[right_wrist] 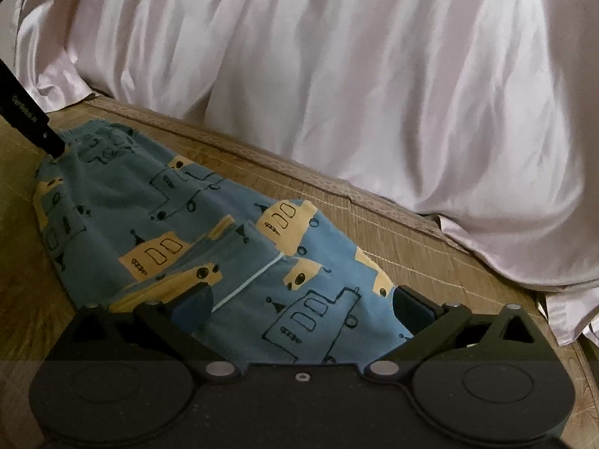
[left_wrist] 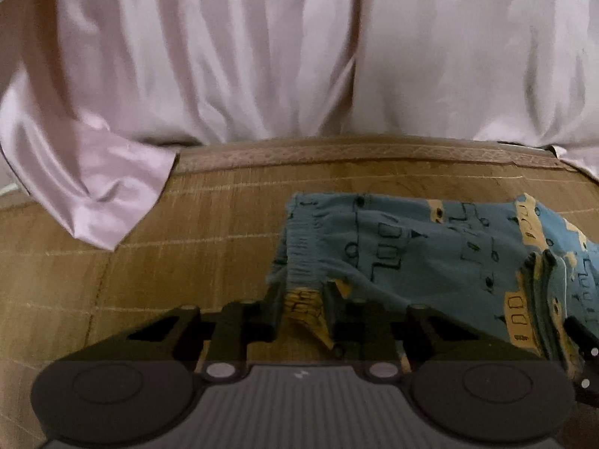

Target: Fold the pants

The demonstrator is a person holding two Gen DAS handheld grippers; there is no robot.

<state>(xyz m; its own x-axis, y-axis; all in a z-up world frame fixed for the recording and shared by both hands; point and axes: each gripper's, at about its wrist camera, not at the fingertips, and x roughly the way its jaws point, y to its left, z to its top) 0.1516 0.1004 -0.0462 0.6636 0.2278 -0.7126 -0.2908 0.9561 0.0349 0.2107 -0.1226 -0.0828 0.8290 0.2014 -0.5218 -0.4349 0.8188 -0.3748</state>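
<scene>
Blue pants point(left_wrist: 404, 247) printed with yellow buses lie folded on a bamboo mat point(left_wrist: 149, 280). My left gripper point(left_wrist: 303, 299) is shut on the pants' near edge, by the gathered waistband, and yellow fabric shows between its fingers. In the right wrist view the pants point(right_wrist: 187, 217) stretch from the far left to just under the camera. My right gripper point(right_wrist: 303, 299) stands open, its fingers wide apart on either side of the cloth's near end. The left gripper point(right_wrist: 33, 119) shows as a dark bar at the upper left, its tip on the pants' far corner.
A pale pink satin quilt point(left_wrist: 262, 56) is heaped along the far side of the mat point(right_wrist: 393, 220), and one corner point(left_wrist: 101, 202) droops onto it at the left. The mat's woven border point(left_wrist: 355, 153) runs just in front of the quilt point(right_wrist: 374, 75).
</scene>
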